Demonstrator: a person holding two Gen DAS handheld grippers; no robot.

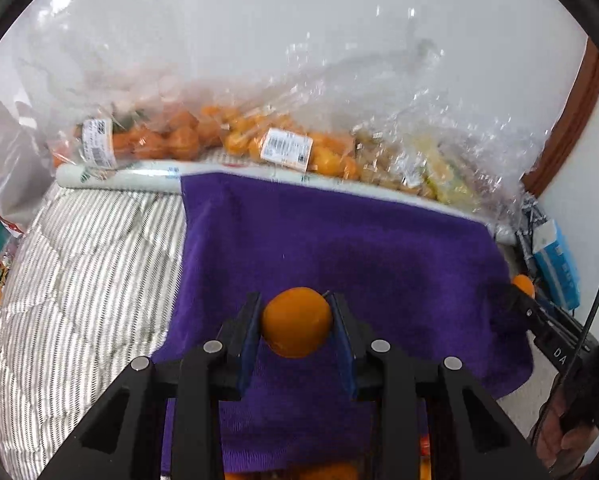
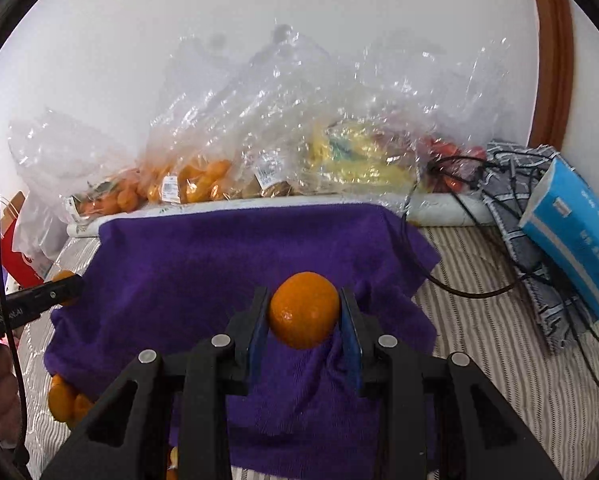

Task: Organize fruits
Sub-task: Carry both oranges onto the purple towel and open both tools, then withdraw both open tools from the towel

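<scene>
We have one mandarin (image 1: 296, 322) clamped in the left tool (image 1: 295, 316), another mandarin (image 2: 304, 310) in the right tool (image 2: 304, 312), over the purple towel (image 1: 339, 248) mid-bed. Light, soft-skinned; grip across the middle, gently.

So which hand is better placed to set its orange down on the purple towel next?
Near even, slightly left: left gripper and right gripper each clamp an orange over the purple towel; the left shows broader, flatter towel ahead.

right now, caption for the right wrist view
Right gripper holding an orange over a purple towel, bagged fruit behind.
</scene>
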